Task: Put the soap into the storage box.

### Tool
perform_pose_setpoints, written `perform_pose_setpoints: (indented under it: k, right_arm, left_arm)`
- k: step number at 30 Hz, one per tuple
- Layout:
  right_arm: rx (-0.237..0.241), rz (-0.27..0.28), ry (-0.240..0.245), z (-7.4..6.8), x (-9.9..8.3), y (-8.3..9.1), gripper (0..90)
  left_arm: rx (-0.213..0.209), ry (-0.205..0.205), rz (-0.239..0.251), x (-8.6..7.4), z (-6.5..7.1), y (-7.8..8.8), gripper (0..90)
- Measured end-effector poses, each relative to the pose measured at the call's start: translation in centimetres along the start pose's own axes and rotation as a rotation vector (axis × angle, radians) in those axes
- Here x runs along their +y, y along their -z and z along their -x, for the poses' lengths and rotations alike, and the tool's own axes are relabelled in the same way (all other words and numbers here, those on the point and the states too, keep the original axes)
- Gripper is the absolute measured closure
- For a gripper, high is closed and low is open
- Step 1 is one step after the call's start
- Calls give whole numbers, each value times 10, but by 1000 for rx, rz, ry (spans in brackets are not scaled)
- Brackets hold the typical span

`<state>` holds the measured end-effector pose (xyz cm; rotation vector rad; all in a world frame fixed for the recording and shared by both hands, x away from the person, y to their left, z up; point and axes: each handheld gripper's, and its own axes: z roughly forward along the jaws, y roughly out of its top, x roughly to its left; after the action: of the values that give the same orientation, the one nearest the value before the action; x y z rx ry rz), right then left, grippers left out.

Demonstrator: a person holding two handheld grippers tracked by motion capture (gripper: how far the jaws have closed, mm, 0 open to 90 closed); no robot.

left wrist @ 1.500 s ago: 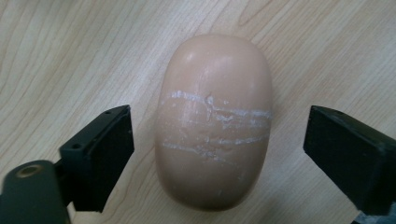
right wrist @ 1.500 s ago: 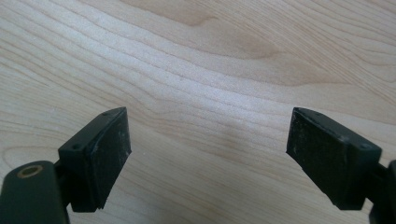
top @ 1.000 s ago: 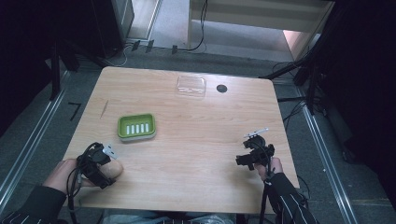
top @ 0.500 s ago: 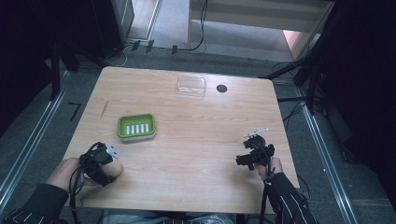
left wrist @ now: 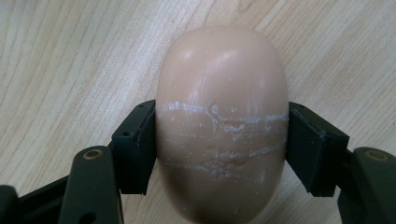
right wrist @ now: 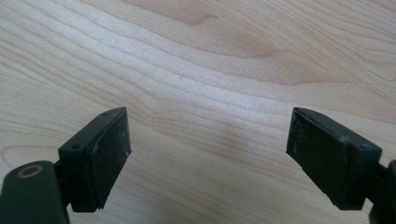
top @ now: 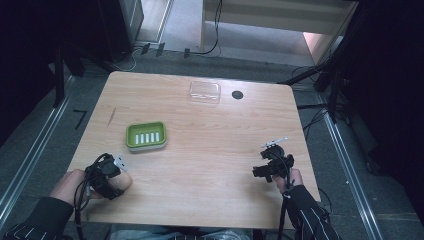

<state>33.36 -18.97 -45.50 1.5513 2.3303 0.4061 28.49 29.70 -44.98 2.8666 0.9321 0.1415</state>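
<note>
A smooth peach oval soap bar (left wrist: 222, 93) sits between the jaws of my left gripper (left wrist: 222, 144), which is shut on it across its scratched middle, just above the wood. In the high view that gripper (top: 107, 175) is at the table's near left, with the soap (top: 123, 182) poking out beside the hand. A green soap dish (top: 146, 135) with white slots lies a short way beyond it. My right gripper (top: 270, 165) rests near the front right edge; its jaws stand open over bare wood (right wrist: 208, 140).
A clear plastic box (top: 204, 92) and a small black round disc (top: 237, 94) lie near the table's far edge. A thin wooden stick (top: 112, 116) lies at the left. Cables trail on the floor behind the table (top: 210, 165).
</note>
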Motion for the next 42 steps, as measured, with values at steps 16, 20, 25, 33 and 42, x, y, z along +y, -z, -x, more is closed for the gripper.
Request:
perform_pose_setpoints:
  k: [16,20,25,33,42]
  right_arm:
    - [-1,0,6,1,0,0,143]
    - [0,1,4,1,0,0,143]
    - [-2,1,3,1,0,0,143]
    - [-3,1,1,0,0,0,143]
    - [-3,2,2,0,0,0,143]
  left_arm:
    - [-8,-1,10,0,1,3,334]
    - [-6,1,20,1,1,7,334]
    - [-2,9,46,2,1,12,335]
    - [6,9,61,3,-2,17,334]
    - [7,5,66,7,-6,20,334]
